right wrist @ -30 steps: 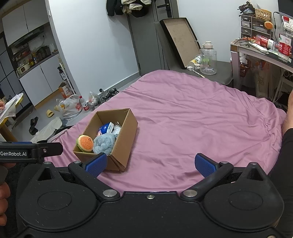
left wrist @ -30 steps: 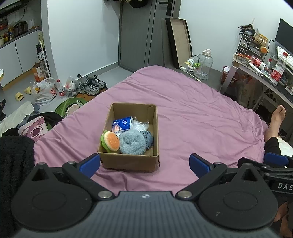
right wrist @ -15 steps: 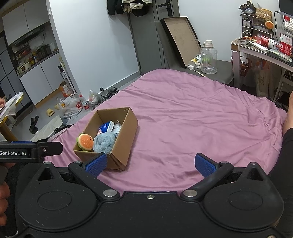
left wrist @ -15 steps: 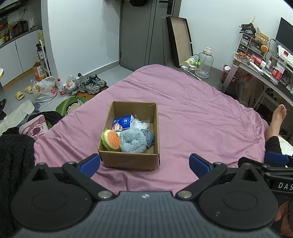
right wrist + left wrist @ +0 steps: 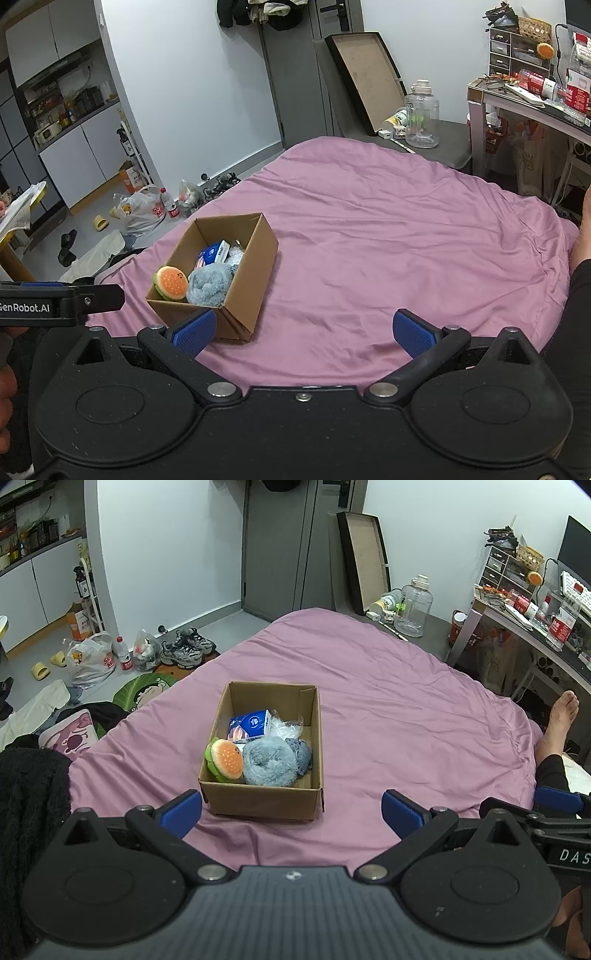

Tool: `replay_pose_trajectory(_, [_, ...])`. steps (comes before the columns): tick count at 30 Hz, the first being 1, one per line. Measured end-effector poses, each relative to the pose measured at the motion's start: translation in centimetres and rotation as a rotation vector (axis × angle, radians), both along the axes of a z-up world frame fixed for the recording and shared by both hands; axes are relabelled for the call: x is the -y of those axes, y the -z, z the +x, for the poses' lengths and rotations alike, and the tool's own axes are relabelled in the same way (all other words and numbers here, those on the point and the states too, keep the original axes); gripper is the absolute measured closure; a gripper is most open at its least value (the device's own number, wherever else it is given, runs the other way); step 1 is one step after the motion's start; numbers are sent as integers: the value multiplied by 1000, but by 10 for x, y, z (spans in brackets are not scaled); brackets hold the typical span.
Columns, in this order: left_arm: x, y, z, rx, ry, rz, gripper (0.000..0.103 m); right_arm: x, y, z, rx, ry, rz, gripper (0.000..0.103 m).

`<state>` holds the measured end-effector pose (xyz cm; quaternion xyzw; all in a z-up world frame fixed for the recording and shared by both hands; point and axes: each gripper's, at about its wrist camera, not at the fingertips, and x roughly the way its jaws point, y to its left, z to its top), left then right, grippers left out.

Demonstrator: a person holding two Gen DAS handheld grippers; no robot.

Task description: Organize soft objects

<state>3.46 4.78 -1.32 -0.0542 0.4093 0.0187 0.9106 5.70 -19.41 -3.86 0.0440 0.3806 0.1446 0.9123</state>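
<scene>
Left wrist view: the cardboard box (image 5: 264, 753) sits on the purple bedspread (image 5: 388, 716), directly ahead of the left gripper (image 5: 291, 808). Inside the box, a burger plush (image 5: 224, 759) leans against the near left wall, touching a fluffy blue bundle (image 5: 271, 761). Behind these lie a blue tissue pack (image 5: 249, 724) and a clear plastic bag (image 5: 284, 729).

Left gripper jaws stand wide apart and hold nothing. Right gripper (image 5: 304, 330) jaws also stand wide and hold nothing; in the right wrist view the box lies to the left, its near corner just behind the left fingertip.

No soft objects appear loose on the bedspread, so the sorting looks near complete.

Risks from here:
- The burger plush rides above the rim. A fingertip brushing it may tip it out.
- The box is light and rests on soft bedding. A push on its wall may slide or tilt it.
</scene>
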Motion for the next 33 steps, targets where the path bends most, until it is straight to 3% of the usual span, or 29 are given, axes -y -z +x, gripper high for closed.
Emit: replay_pose_trajectory(33, [4, 2, 2, -11, -5, 7, 0, -1, 1, 0, 4, -17, -40, 0])
